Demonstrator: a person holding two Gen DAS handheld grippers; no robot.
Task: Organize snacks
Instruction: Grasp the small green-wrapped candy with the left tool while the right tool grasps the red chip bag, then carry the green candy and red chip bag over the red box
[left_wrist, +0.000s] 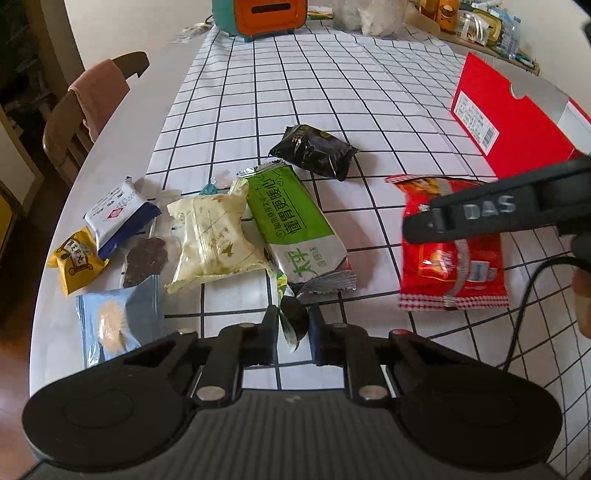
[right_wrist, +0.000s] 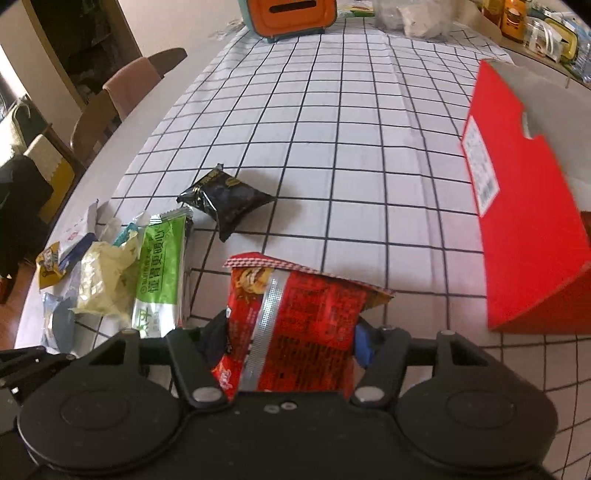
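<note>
The right gripper (right_wrist: 291, 343) is clamped on the red snack packet (right_wrist: 295, 317), held just above the tabletop (right_wrist: 332, 147), with the red box (right_wrist: 532, 240) to its right. I judge it best to carry the packet level over the box's open top before letting go. The left gripper (left_wrist: 293, 332) is closed on a small green wrapper (left_wrist: 291, 314) near the snack pile.

Nine snack packets (left_wrist: 216, 238) show in all: seven bunched near the table's (left_wrist: 122, 155) left edge, one black packet (left_wrist: 314, 151) alone toward the middle, and one red packet (right_wrist: 295, 325). One red box (left_wrist: 517, 122) stands near the right edge. At the far edge sits one orange-and-teal container (left_wrist: 258, 16), and two chairs (left_wrist: 74, 122) stand by the left edge.
</note>
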